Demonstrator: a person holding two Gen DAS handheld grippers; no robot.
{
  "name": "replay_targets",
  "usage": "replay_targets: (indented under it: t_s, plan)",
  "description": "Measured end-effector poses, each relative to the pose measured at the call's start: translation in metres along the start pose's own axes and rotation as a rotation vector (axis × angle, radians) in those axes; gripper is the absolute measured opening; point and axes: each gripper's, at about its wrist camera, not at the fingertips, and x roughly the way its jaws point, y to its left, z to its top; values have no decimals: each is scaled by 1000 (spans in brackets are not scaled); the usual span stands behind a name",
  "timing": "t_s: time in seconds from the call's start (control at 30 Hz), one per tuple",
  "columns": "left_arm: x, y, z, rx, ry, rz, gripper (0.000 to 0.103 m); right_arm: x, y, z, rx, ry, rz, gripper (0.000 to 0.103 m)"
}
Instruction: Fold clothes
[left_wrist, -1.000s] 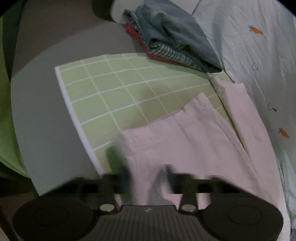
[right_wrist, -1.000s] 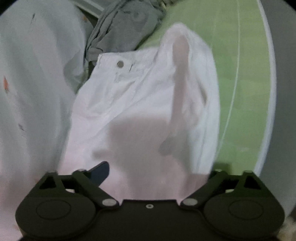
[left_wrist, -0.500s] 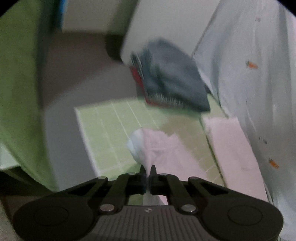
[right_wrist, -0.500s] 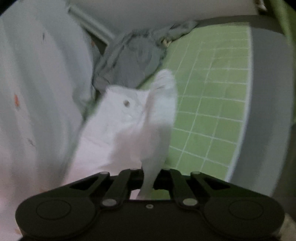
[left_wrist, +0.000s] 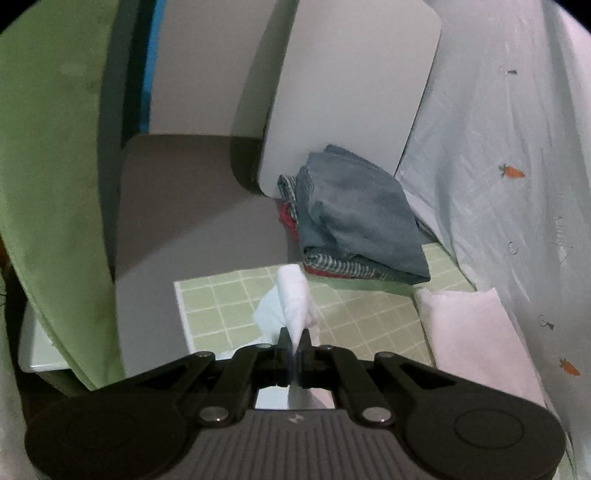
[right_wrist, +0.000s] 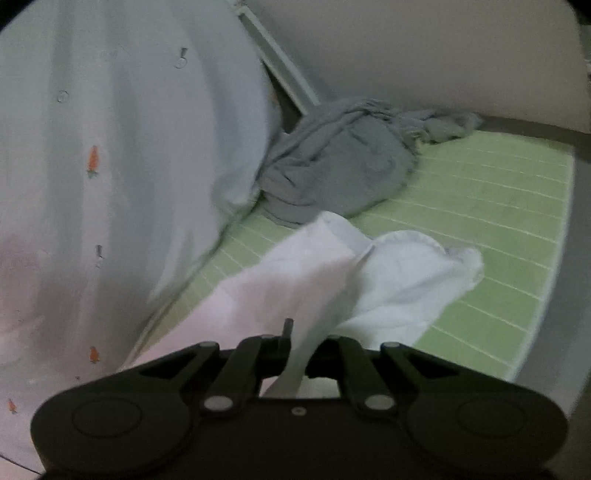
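A pale pink garment (left_wrist: 476, 332) lies over a green grid mat (left_wrist: 229, 306). My left gripper (left_wrist: 294, 341) is shut on a bunched edge of it (left_wrist: 293, 295) and holds it lifted above the mat. In the right wrist view the same pink garment (right_wrist: 291, 280) drapes from my right gripper (right_wrist: 295, 339), which is shut on a fold of it. Its white lining (right_wrist: 413, 273) hangs down onto the mat (right_wrist: 498, 206).
A folded stack with blue jeans on top (left_wrist: 354, 218) stands at the mat's far edge by a grey chair back (left_wrist: 354, 81). A crumpled grey garment (right_wrist: 340, 162) lies on the mat. A white carrot-print sheet (left_wrist: 517, 155) borders it and also shows in the right wrist view (right_wrist: 110, 147).
Both grippers closed on the pink garment and lifted it off the mat. Both views now look higher and farther across the mat.
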Motion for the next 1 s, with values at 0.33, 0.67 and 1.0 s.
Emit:
replay_targets:
  t_s: [0.33, 0.67, 1.0]
  plan:
    - [43, -115, 30, 99, 33, -50, 3, 53, 43, 38, 65, 49, 1, 4]
    - [169, -384, 27, 361, 18, -275, 83, 238, 174, 141, -148, 41, 48, 79]
    - [264, -266, -34, 159, 271, -5, 89, 208, 107, 42, -22, 82, -284, 96]
